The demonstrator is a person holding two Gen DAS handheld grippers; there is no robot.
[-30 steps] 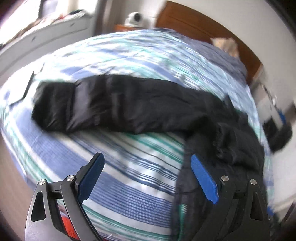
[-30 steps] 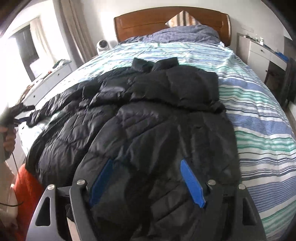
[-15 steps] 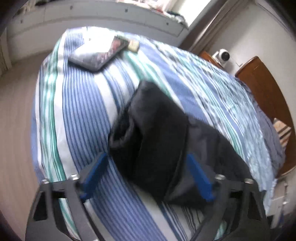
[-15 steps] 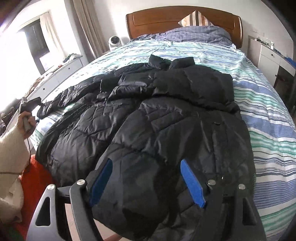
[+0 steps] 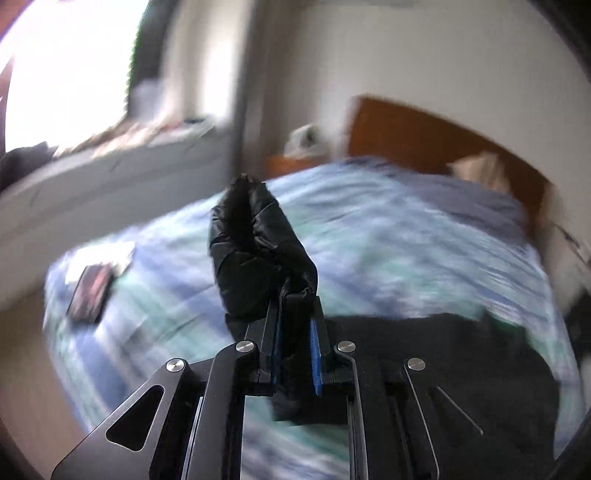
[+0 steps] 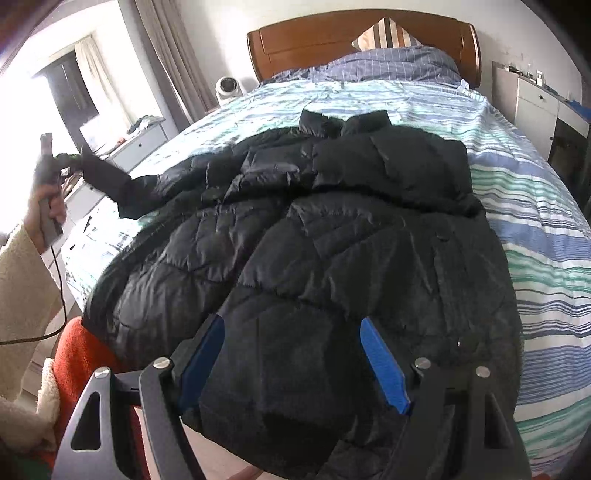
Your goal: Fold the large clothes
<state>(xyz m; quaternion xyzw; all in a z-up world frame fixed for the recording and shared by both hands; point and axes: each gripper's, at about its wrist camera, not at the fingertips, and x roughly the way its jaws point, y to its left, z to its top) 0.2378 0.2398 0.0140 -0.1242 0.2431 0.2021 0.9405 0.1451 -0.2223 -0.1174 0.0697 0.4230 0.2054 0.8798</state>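
Note:
A large black puffer jacket [image 6: 332, 240] lies spread on the striped bed [image 6: 535, 206], collar toward the headboard. My left gripper [image 5: 295, 325] is shut on the cuff end of its left sleeve [image 5: 255, 251], which sticks up in front of the fingers. In the right wrist view the sleeve [image 6: 107, 177] is lifted off the bed at the left, held by the left gripper [image 6: 66, 160]. My right gripper [image 6: 291, 350] is open, its blue pads either side of the jacket's hem, above it.
A wooden headboard [image 6: 332, 37] and striped pillow [image 6: 388, 33] are at the far end. A dark flat item [image 5: 90, 291] lies on the bed's left corner. A white dresser [image 6: 535, 99] stands right, a white fan [image 6: 227, 86] and drawers left.
My left gripper closed on the sleeve cuff and lifted it off the bed, swinging up fast. The right gripper stayed open over the hem.

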